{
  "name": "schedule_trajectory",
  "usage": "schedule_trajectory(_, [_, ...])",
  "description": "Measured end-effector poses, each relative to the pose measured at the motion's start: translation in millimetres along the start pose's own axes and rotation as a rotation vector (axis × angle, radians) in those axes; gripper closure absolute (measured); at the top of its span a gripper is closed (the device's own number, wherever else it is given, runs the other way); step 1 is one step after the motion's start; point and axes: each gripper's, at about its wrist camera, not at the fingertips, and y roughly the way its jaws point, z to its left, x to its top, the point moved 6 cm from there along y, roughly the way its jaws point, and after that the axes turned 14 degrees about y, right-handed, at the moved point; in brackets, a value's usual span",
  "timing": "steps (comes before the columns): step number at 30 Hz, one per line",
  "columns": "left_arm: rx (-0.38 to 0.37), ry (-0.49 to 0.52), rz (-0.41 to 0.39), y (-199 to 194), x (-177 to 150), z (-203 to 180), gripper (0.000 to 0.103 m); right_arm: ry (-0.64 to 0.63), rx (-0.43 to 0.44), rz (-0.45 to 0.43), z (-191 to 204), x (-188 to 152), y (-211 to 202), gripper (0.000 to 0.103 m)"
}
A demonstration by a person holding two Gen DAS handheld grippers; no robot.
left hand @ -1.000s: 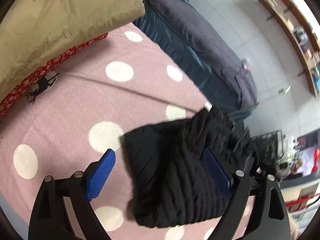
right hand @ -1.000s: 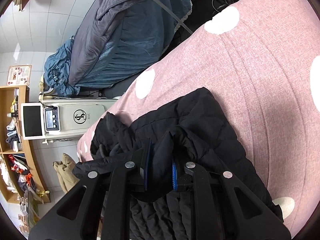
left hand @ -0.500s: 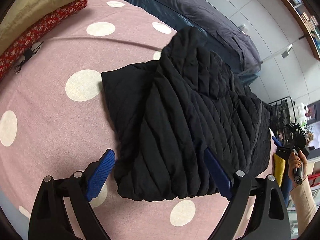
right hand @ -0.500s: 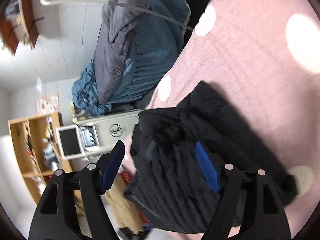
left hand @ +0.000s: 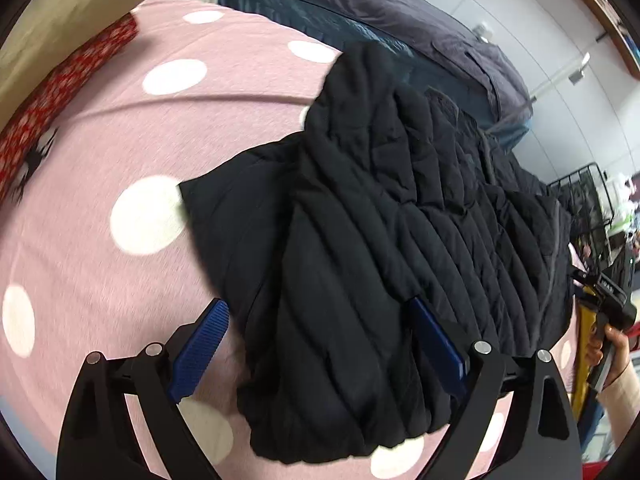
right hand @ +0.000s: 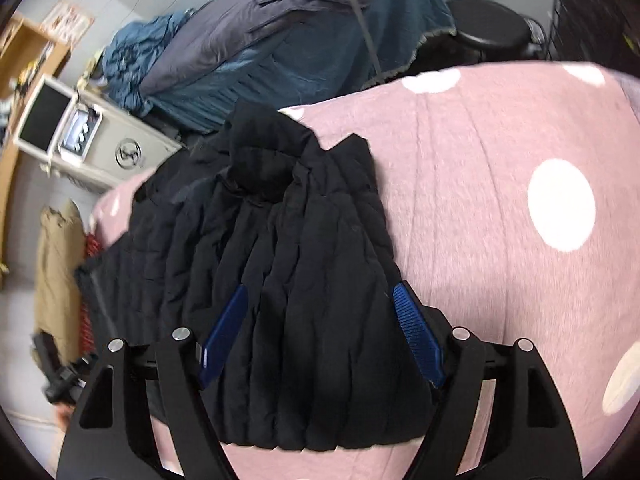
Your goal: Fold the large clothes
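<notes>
On the pink dotted bedspread (right hand: 480, 208), the black quilted jacket (right hand: 288, 280) has just been released, folded. Both the left gripper (left hand: 320, 340) and right gripper (right hand: 320, 328) are now spread, so smoothing is judged next.

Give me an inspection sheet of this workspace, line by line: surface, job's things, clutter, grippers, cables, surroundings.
Surface: pink polka-dot bedspread, softly creased.
Job's things: black quilted jacket lying folded in a bundle on the bedspread.
Clutter: tan bedding and red patterned fabric at the far edge.
Grippers: left gripper and right gripper both open, holding nothing, above the jacket.
Cables: nothing seen.
Surroundings: blue-grey bedding, beige appliance, wooden shelf, wire rack.
</notes>
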Motion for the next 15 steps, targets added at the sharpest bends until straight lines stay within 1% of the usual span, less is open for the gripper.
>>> schedule_trajectory(1, [-0.012, 0.012, -0.002, 1, 3, -3, 0.022, -0.016, -0.017, 0.000, 1, 0, 4, 0.029])
schedule_trajectory(2, [-0.019, 0.033, -0.005, 2, 6, -7, 0.031, -0.029, -0.035, 0.002, 2, 0, 9, 0.032])
schedule_trajectory(3, [-0.014, 0.050, -0.006, 3, 8, -9, 0.040, -0.037, -0.048, 0.004, 3, 1, 12, 0.044])
schedule_trajectory(4, [-0.005, 0.080, -0.011, 2, 11, -13, 0.046, -0.050, -0.076, 0.012, 4, -1, 17, 0.060])
schedule_trajectory(5, [0.007, 0.094, -0.012, 2, 13, -13, 0.055, -0.069, -0.096, 0.020, 5, -2, 19, 0.067])
schedule_trajectory(6, [0.023, 0.106, -0.016, 1, 15, -13, 0.068, -0.103, -0.113, 0.022, 10, -4, 20, 0.077])
schedule_trajectory(7, [0.025, 0.108, -0.024, -1, 18, -12, 0.074, -0.127, -0.122, 0.015, 16, -4, 20, 0.083])
schedule_trajectory(8, [0.029, 0.095, -0.035, -3, 22, -8, 0.080, -0.154, -0.133, 0.002, 21, -4, 17, 0.085])
schedule_trajectory(9, [0.035, 0.081, -0.044, -4, 26, -7, 0.083, -0.175, -0.141, -0.014, 26, -2, 14, 0.089])
schedule_trajectory(11, [0.038, 0.038, -0.047, -3, 34, 2, 0.084, -0.174, -0.134, -0.043, 30, 5, 6, 0.091])
schedule_trajectory(14, [0.051, 0.018, 0.011, 12, 39, 10, 0.084, -0.132, -0.109, -0.095, 37, 20, -3, 0.092])
schedule_trajectory(15, [0.061, 0.008, 0.038, 21, 38, 12, 0.080, -0.110, -0.105, -0.098, 38, 25, -2, 0.092])
